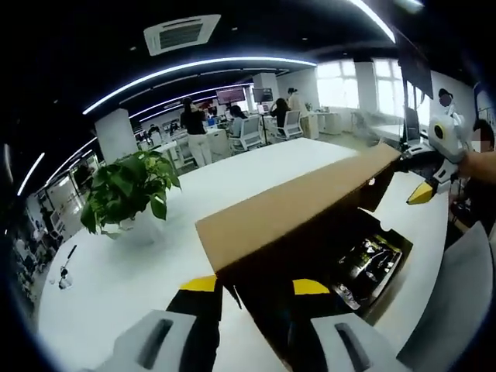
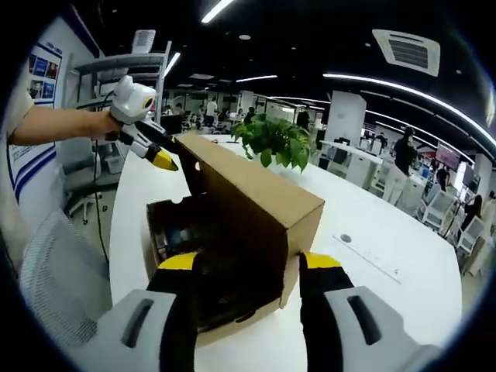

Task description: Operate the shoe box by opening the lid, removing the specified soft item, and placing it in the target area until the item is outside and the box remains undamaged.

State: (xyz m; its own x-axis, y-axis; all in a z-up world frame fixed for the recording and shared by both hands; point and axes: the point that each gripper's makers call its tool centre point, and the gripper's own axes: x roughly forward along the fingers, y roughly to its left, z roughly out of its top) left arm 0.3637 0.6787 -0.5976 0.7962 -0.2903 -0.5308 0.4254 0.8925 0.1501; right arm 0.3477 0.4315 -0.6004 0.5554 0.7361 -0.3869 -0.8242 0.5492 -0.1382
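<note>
Yellow-tipped left gripper [image 1: 256, 285], jaws spread wide and holding nothing, faces the shoe box [image 1: 298, 211] just ahead, its raised lid [image 2: 256, 194] partly open over dark contents. Right gripper [image 2: 246, 262], jaws likewise wide, straddles the box end. Beyond the box stands a potted plant [image 1: 128, 190] on the white table [image 1: 116, 279].

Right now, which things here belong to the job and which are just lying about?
Job: box, its raised lid, dark item inside, left tongs, right tongs.

Lying about: potted plant, small dark thing on the table, ruler-like strip.
</note>
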